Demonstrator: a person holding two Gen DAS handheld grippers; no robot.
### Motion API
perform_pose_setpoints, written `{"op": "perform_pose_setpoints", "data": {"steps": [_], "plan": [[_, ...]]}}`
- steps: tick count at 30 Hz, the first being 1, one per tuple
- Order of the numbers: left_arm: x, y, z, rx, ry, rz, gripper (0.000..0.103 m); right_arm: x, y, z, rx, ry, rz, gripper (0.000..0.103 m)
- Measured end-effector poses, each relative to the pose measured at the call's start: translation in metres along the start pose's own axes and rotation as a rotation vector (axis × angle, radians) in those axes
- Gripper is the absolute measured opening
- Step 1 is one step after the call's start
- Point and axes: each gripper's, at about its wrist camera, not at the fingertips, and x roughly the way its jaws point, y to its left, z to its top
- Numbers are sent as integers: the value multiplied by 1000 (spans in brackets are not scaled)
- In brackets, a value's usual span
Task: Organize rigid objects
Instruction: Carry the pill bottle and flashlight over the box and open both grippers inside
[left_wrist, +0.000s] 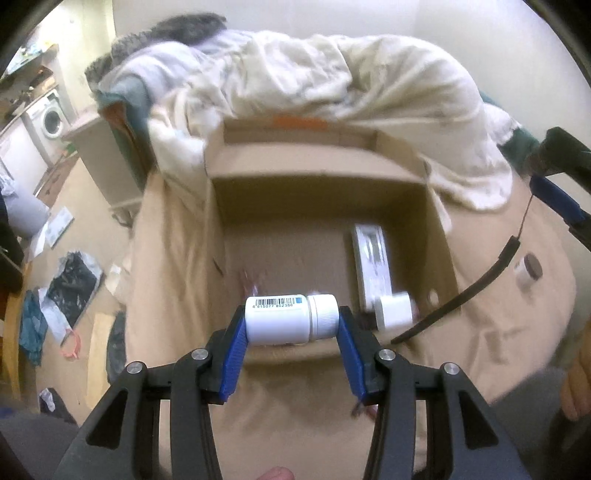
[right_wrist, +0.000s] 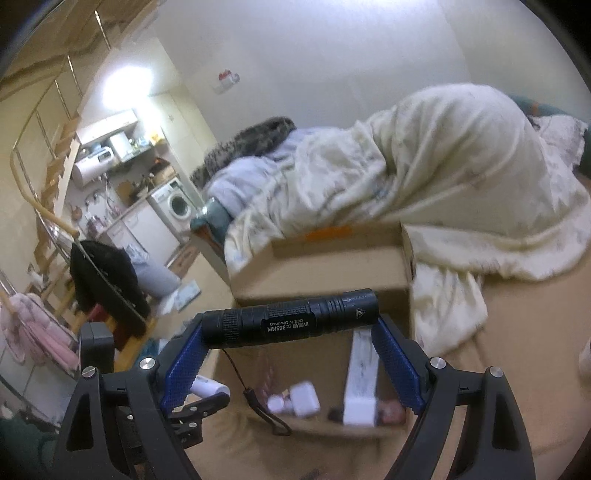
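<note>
the left gripper (left_wrist: 291, 325) is reaching forward and tilting down over the near edge of an open brown cardboard box (left_wrist: 317, 199) that is sitting on a bed covered in a tan sheet (left_wrist: 170, 258). its blue-padded fingers (left_wrist: 236, 343) are clamping a white plastic pill bottle with a barcode label (left_wrist: 280, 319) lengthwise, one pad pressing the base and the other the ribbed white cap, so the bottle is lying sideways just above the box's near wall.

the right gripper (right_wrist: 291, 332) is hovering level over the same box (right_wrist: 321, 269), nearer its front. its fingers (right_wrist: 397, 369) are gripping a black metal flashlight with white printed lettering (right_wrist: 291, 319) end to end, the flashlight lying crosswise, and a thin black wrist strap (right_wrist: 258, 402) is dangling from its tail toward the box.

inside the box, a long white rectangular carton (left_wrist: 371, 258) is lying along the right wall, and a smaller white capped jar (left_wrist: 393, 310) is resting at its near end; both are blurred. in the left wrist view, a small clear jar with a dark lid (left_wrist: 528, 271) is lying on the sheet to the right of the box, apart from it. a rumpled cream blanket (left_wrist: 332, 74) is heaped behind the box, draping over its far flap.
</note>
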Motion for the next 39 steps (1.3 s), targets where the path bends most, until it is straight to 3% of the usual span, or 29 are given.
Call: {"op": "perform_pose_setpoints", "data": {"steps": [4, 8, 10, 14, 16, 20, 26, 31, 39], "plan": [[5, 7, 21, 0, -13, 18, 43, 12, -2, 9, 20, -15, -8, 93], [25, 13, 30, -15, -6, 20, 43, 37, -15, -5, 47, 33, -32, 93], [41, 10, 29, 11, 9, 44, 43, 55, -23, -22, 45, 82, -37, 93], [73, 4, 19, 53, 35, 45, 43, 104, -35, -57, -7, 291, -119, 93], [85, 1, 13, 72, 45, 45, 43, 117, -37, -66, -18, 347, -133, 93], [106, -3, 7, 68, 119, 28, 43, 125, -38, -74, -1, 383, -120, 93], [117, -8, 0, 92, 160, 35, 43, 142, -41, -81, 3, 444, -130, 93], [118, -11, 1, 107, 150, 49, 43, 148, -44, -89, 2, 477, -153, 93], [116, -13, 2, 118, 144, 64, 44, 152, -41, -88, -8, 459, -184, 93]]}}
